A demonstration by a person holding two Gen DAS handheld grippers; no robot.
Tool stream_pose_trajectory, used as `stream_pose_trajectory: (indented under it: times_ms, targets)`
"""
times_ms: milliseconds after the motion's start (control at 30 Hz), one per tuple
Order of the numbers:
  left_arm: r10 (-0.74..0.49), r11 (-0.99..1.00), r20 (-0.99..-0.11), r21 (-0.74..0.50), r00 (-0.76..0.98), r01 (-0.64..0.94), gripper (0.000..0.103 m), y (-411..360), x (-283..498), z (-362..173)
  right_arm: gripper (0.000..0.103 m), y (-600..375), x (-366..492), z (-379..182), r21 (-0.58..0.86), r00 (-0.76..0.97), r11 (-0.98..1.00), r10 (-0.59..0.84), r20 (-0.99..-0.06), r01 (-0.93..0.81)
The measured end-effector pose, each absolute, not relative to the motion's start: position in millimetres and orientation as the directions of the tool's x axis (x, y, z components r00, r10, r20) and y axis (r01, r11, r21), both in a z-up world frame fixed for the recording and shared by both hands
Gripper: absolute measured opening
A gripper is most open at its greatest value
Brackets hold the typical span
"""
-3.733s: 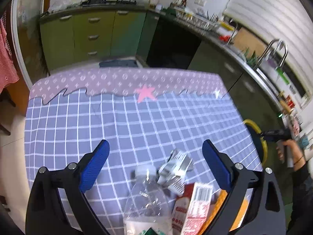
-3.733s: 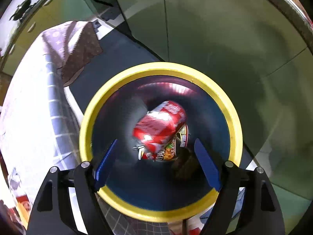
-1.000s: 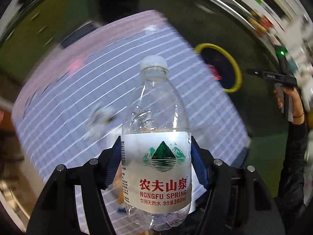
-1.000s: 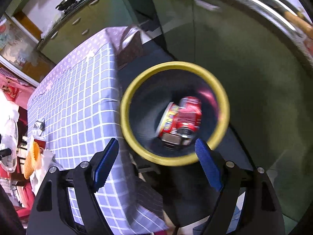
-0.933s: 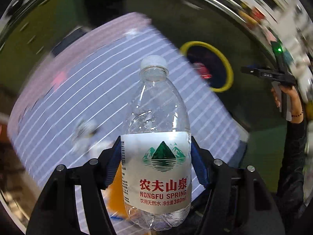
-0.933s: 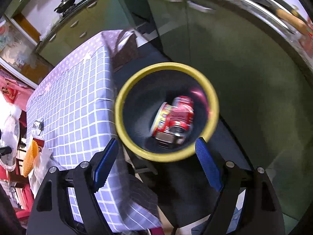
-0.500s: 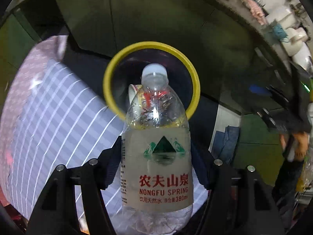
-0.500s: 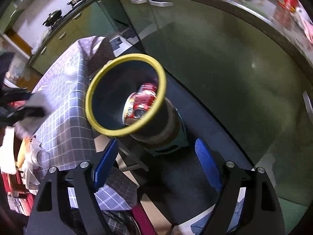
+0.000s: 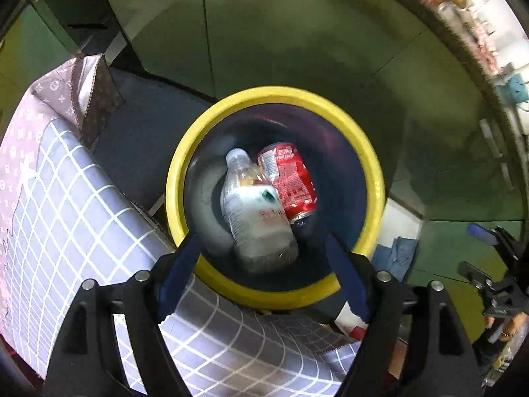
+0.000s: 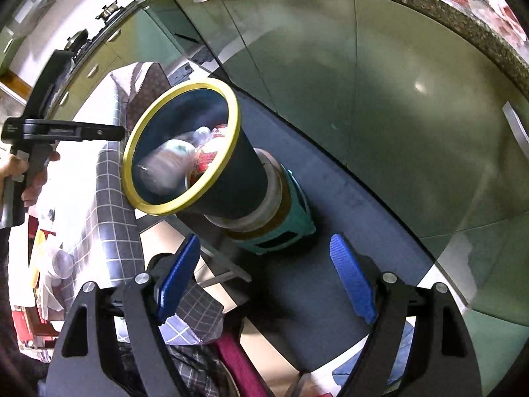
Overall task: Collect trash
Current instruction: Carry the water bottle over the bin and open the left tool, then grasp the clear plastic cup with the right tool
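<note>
Clear plastic water bottle (image 9: 254, 205) drops into the yellow-rimmed bin (image 9: 373, 172) because your left gripper (image 9: 264, 274), poised directly above, has just been opening its jaws, now wide and empty, like your right gripper (image 10: 264, 281).

no text reads clearly: the plastic bottle's (image 9: 256, 205) label is blurred, the red can's (image 9: 289, 178) print illegible.

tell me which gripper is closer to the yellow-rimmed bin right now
Left. The left gripper hangs right above the bin, its open jaws framing the bottle inside. The right gripper is open and empty, off to the side of the bin.
</note>
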State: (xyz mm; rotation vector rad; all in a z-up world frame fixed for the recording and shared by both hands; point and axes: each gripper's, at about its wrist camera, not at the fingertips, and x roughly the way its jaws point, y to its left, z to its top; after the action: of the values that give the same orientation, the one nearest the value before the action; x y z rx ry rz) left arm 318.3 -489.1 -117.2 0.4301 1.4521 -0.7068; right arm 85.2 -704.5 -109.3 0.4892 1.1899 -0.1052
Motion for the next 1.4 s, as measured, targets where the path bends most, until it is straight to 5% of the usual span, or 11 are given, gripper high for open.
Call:
stream_pose_trajectory:
  times_ms: [233,500,667,900,1400]
  targets:
    - [-0.335,0.694,-0.942,-0.229,0.025,0.683,0.075,-431.4,298.7,-41.1,0.080,-674.1,99.8,-90.8,0.293,0.387,0.917,0.175,-0.905,0.270]
    - [-0.505,0.749,-0.824,-0.269,0.258,0.606,0.082,-270.9,267.1,28.1,0.080,-605.7,128.6,-62.9,0.272,0.381,0.953,0.204,-0.902,0.134]
    - [-0.497,0.830,-0.759,-0.273,0.421,0.487,0.085,-162.1,256.7,29.3,0.080,-506.7,149.0,-38.9,0.303,0.350,0.939,0.343,-0.872,-0.164]
    - [-0.457,0.884,-0.732,-0.309,0.506,0.351,0.085,-57.7,229.6,0.9,0.080,-354.2,151.6,-31.2,0.143,0.248,0.741,0.391,-0.886,-0.656]
    - [-0.434,0.901,-0.718,-0.352,0.543,0.254,0.087,16.0,111.2,-23.0,0.079,-271.3,181.1,-101.1,0.127,0.087,0.561,0.339,-0.937,-0.818]
